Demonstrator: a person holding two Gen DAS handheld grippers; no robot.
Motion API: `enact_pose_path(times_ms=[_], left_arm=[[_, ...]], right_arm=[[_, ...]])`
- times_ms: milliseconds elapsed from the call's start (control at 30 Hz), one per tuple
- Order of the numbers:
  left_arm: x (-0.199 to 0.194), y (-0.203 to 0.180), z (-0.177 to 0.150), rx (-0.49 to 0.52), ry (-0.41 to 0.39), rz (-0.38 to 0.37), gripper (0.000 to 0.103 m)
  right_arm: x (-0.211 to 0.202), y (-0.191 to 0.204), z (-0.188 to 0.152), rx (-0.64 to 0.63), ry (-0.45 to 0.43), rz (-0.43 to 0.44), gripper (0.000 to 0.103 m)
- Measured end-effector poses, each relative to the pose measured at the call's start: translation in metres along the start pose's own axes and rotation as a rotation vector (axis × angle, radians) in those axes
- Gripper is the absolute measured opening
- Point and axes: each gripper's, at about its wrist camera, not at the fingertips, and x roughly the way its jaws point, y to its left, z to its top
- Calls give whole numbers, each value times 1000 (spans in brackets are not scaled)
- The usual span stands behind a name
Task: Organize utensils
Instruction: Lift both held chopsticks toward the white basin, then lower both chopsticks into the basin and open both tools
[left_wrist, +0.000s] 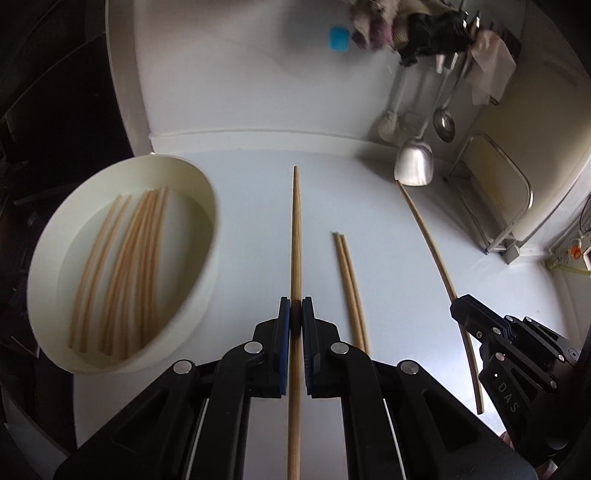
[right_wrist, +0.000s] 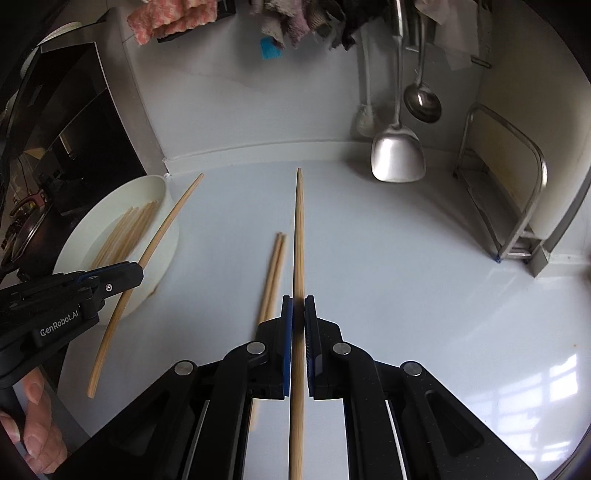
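My left gripper (left_wrist: 296, 302) is shut on a single wooden chopstick (left_wrist: 295, 229) that points away from me above the white counter. My right gripper (right_wrist: 298, 300) is likewise shut on another chopstick (right_wrist: 299, 229). Each gripper shows in the other's view: the right gripper (left_wrist: 460, 307) with its chopstick (left_wrist: 428, 236), the left gripper (right_wrist: 137, 274) with its chopstick (right_wrist: 166, 225). A pair of chopsticks (left_wrist: 351, 288) (right_wrist: 273, 269) lies on the counter between the two. At the left stands a round white tub (left_wrist: 207, 273) (right_wrist: 122, 188) holding several chopsticks.
A steel spatula (right_wrist: 397, 158), a ladle (right_wrist: 423, 101) and a brush hang on the back wall under cloths (right_wrist: 173, 18). A metal rack (right_wrist: 517, 192) stands at the right. A dark appliance (right_wrist: 74, 122) borders the left. A person's hand (right_wrist: 33, 424) grips the left tool.
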Motion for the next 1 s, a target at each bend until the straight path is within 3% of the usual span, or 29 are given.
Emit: enact_pose_path(times_ms=[267,400,567,767,1000], left_arm=[[-13,115,26,-53,-12,82,7],[-2,171,32,-58,18,117,7],[30,215,36,-54,81,117,7],[55,234,42,-27,119,75,7],[82,236,42,10,195,22,7]], right_arm=[[20,108,51,-58,-25,94,6],[54,168,66,-67,14,158,6],[99,225,74,-63,81,172,6],[144,246,72,-22,186,132,6],[169,244,69,33,260,89,6]])
